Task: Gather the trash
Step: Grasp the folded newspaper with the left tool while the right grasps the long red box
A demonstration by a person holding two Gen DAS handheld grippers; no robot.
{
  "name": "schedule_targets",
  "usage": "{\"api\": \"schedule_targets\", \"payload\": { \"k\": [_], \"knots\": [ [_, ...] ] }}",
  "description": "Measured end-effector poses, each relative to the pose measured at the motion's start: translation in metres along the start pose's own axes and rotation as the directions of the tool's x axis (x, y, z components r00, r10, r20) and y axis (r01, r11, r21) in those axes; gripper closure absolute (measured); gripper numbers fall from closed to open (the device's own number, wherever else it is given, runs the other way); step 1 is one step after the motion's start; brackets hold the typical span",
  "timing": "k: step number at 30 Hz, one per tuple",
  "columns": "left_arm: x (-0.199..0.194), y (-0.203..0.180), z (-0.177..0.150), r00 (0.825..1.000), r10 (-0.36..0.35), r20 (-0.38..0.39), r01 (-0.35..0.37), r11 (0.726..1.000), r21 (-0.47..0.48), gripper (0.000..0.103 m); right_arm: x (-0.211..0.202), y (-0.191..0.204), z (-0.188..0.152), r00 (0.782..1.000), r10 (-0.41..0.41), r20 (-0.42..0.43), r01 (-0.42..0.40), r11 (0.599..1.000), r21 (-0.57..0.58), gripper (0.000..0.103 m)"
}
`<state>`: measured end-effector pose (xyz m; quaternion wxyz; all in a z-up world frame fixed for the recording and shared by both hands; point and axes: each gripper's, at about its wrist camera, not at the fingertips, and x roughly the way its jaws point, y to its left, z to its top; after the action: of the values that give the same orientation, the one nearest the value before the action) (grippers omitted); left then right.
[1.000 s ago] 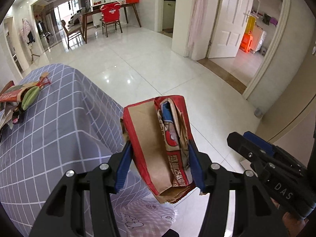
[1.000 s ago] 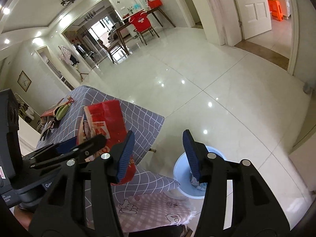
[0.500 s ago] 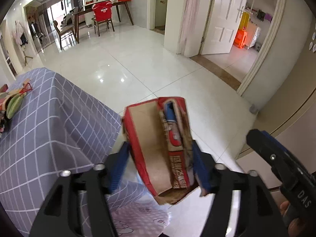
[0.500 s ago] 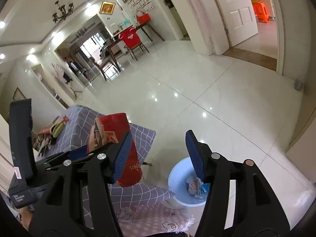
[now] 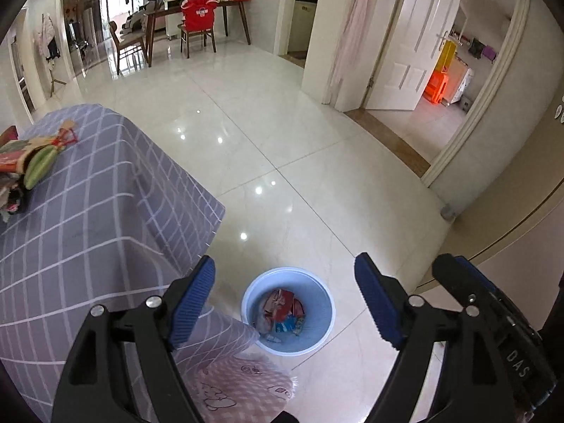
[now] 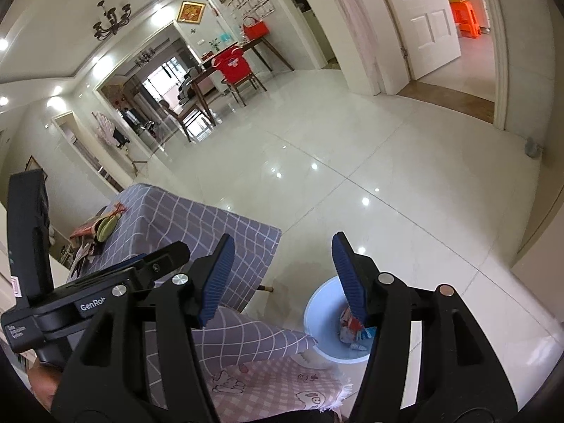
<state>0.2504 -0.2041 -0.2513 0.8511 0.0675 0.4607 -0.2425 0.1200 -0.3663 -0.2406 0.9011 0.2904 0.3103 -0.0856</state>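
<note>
My left gripper (image 5: pixel 284 267) hangs above the light blue bin (image 5: pixel 319 338) on the floor, its jaws opening with nothing between them. The red paper bag (image 5: pixel 280 303) lies inside the bin among other wrappers. My right gripper (image 6: pixel 283 243) stands open and empty just to the right, also over the bin (image 6: pixel 317 303); its body (image 5: pixel 493 303) shows at the right edge of the left wrist view. More trash (image 5: pixel 28 162) lies in a pile at the far end of the table, small in the right wrist view (image 6: pixel 98 229).
The table wears a grey checked cloth (image 5: pixel 88 218) over a pink cartoon-print one (image 5: pixel 229 380); its corner hangs beside the bin. Glossy white tile floor (image 5: pixel 282 148) spreads beyond. A dining table and chairs (image 5: pixel 197 24) stand far back, and an open door (image 5: pixel 405 53) at the right.
The left jaws spread wider and the red-and-brown paper bag that was between them dropped away; it now lies in the blue bin. The right gripper barely shifted.
</note>
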Motion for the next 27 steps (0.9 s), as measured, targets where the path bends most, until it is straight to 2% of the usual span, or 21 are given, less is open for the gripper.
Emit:
{"api": "schedule_targets", "payload": {
  "k": [6,10,13,18,22,24,27],
  "knots": [
    [-0.029,0.027,-0.005,0.999,0.024,0.036,-0.022,0.999,-0.047,0.023,-0.001,0.034,-0.006,0.999,0.036,-0.007,-0.036,0.998,-0.053,0.045],
    [-0.052,0.060,-0.008,0.997,0.047,0.067,-0.041,0.995,-0.090,0.023,0.003,0.065,-0.008,0.998,0.066,-0.019,-0.068,0.992,-0.102,0.045],
    [-0.069,0.092,-0.010,0.995,0.062,0.084,-0.049,0.988,-0.146,0.023,0.010,0.097,-0.010,0.995,0.098,-0.035,-0.103,0.983,-0.152,0.045],
    [-0.098,0.168,-0.018,0.988,0.115,0.108,-0.081,0.957,-0.278,0.023,0.027,0.153,-0.018,0.987,0.147,-0.070,-0.159,0.959,-0.236,0.045],
    [-0.117,0.237,-0.028,0.985,0.110,0.135,-0.039,0.897,-0.440,0.023,0.045,0.202,-0.025,0.978,0.180,-0.107,-0.204,0.929,-0.308,0.045],
    [-0.124,0.274,-0.037,0.983,0.107,0.149,-0.012,0.846,-0.534,0.023,0.057,0.231,-0.030,0.972,0.194,-0.132,-0.229,0.907,-0.353,0.045],
    [-0.129,0.321,-0.050,0.980,0.139,0.146,-0.016,0.776,-0.630,0.023,0.072,0.264,-0.037,0.967,0.205,-0.153,-0.251,0.880,-0.402,0.045]
  ]
}}
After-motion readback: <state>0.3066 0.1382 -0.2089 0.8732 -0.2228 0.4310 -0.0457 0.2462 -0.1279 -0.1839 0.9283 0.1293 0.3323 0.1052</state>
